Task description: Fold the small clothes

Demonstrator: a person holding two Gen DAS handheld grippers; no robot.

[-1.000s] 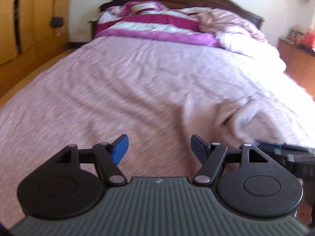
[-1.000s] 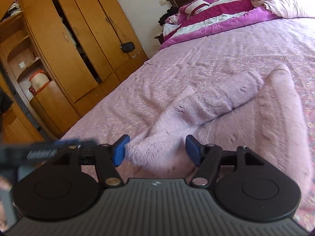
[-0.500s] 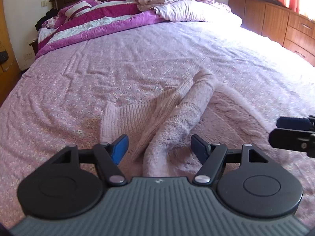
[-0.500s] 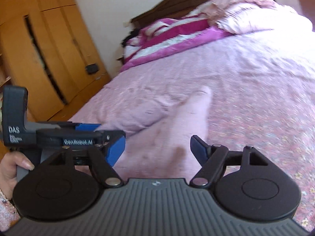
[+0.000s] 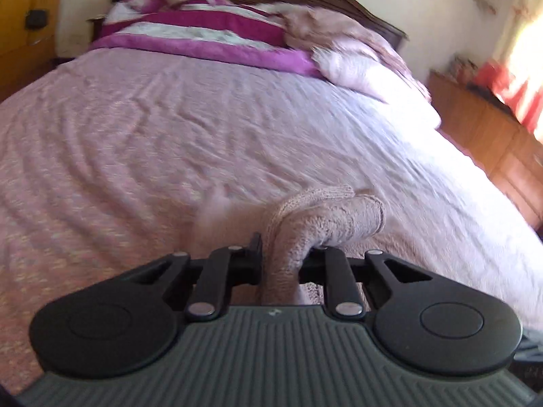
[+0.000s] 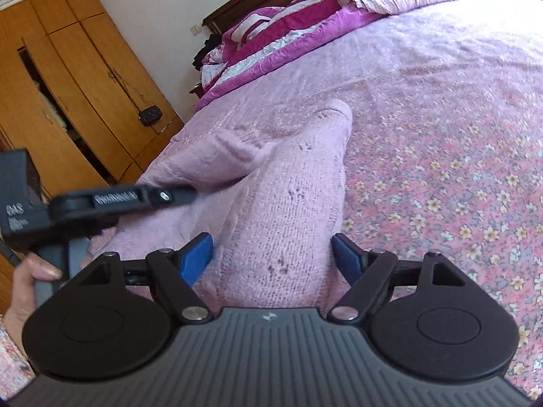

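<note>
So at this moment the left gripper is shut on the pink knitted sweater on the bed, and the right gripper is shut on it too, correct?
Not quite. The left gripper is shut on the pink knitted sweater on the bed, but the right gripper is open: the right wrist view shows its blue fingers spread wide, with the sweater lying between them ungripped.

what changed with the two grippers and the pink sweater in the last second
The left gripper was open half a second ago; it has now closed on a fuzzy fold of the pink sweater and lifted it. The right gripper stays open over the sweater. The sweater's body still lies on the bed.
</note>
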